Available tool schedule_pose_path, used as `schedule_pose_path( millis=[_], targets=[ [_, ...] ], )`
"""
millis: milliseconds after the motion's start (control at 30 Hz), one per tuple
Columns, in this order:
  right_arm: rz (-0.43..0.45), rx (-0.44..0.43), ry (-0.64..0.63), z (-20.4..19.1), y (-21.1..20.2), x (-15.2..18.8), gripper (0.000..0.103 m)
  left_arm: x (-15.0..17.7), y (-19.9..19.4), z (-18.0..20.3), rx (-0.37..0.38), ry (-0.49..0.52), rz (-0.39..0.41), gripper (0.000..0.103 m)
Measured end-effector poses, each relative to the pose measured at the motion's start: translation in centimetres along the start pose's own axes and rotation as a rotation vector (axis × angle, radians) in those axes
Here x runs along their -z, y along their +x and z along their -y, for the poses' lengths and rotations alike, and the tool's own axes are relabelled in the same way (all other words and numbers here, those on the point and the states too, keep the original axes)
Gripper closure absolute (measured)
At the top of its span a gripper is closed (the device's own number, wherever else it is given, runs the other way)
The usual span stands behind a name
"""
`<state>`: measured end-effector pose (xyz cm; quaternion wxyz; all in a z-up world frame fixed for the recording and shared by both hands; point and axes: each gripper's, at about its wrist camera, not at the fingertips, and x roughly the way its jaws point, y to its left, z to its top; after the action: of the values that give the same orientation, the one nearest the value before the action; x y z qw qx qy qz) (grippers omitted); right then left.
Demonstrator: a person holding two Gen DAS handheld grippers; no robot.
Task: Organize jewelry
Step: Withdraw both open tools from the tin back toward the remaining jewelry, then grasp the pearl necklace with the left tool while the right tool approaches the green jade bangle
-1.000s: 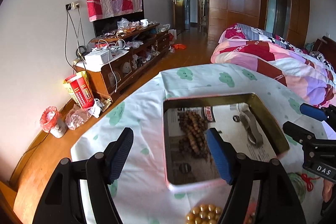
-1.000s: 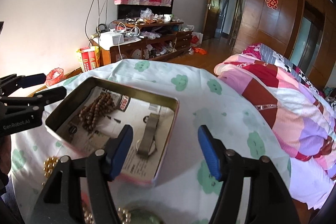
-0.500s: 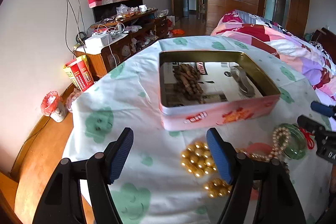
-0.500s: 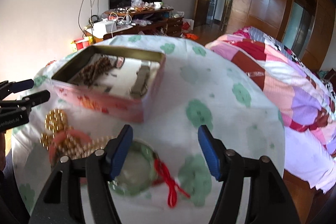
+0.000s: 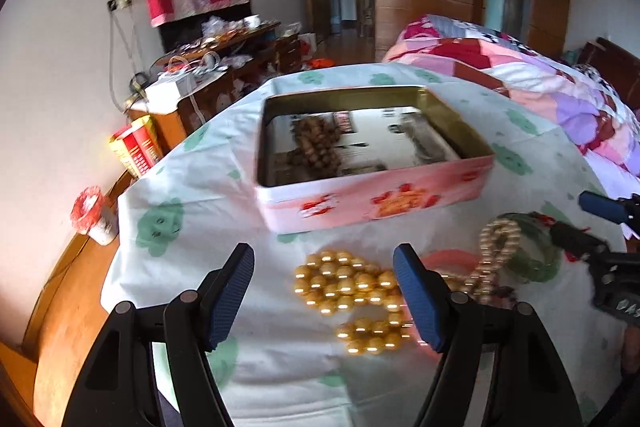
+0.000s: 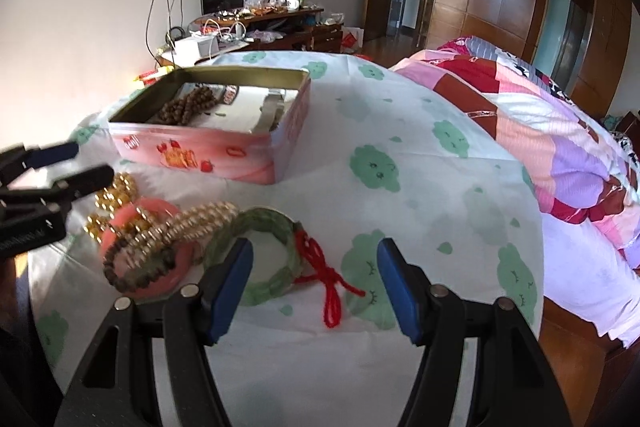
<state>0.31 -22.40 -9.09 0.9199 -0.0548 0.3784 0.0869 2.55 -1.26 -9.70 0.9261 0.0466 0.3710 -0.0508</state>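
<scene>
A pink tin box [image 5: 376, 203] [image 6: 208, 151] stands open on the table, with a brown bead string [image 5: 316, 143] [image 6: 186, 105] and a grey watch [image 5: 430, 143] [image 6: 272, 111] inside. In front of it lie gold beads [image 5: 344, 283] [image 6: 114, 195], a pearl strand [image 5: 496, 247] [image 6: 196, 219], a pink bangle [image 6: 148, 251], a dark bead bracelet [image 6: 136, 275] and a green bangle with red cord [image 5: 532, 247] [image 6: 276, 251]. My left gripper [image 5: 324, 291] is open over the gold beads. My right gripper [image 6: 314, 283] is open over the green bangle.
The table has a white cloth with green clouds [image 6: 420, 163]. A bed with a patchwork quilt [image 6: 540, 115] lies to the right. A cluttered wooden cabinet [image 5: 224, 67] stands by the left wall, with a red-lined bin [image 5: 92, 215] on the floor.
Both grippers have pulled back from over the tin toward the table's near edge. The loose jewelry in front of the tin has come into view. Both stayed open.
</scene>
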Motion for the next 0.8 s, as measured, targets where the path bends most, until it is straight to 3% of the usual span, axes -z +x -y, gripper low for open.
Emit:
schedule_pose_path(
  millis=[133,200,300,433,800],
  targets=[
    [0.031,-0.038,0.024,-0.5,-0.1,-1.2,0.036,0.1,0.2,-1.1,-0.016,-0.039,-0.002,0.031],
    [0.04,-0.027,0.016,-1.0,0.1,-1.6,0.036,0.0,-0.1,-0.9,0.011,-0.041,0.008,0.031],
    [0.033,0.019,0.019,-1.0,0.6,-1.7,0.037,-0.2,-0.9,0.3,0.054,-0.006,0.039,0.031],
    [-0.015,0.036,0.038,0.2,0.9,-0.5,0.048,-0.5,-0.7,2.0,0.097,0.016,0.027,0.031],
    [-0.016,0.071,0.094,2.6,-1.0,1.5,0.048,-0.6,-1.1,7.6,0.2,0.139,0.029,0.031]
  ],
)
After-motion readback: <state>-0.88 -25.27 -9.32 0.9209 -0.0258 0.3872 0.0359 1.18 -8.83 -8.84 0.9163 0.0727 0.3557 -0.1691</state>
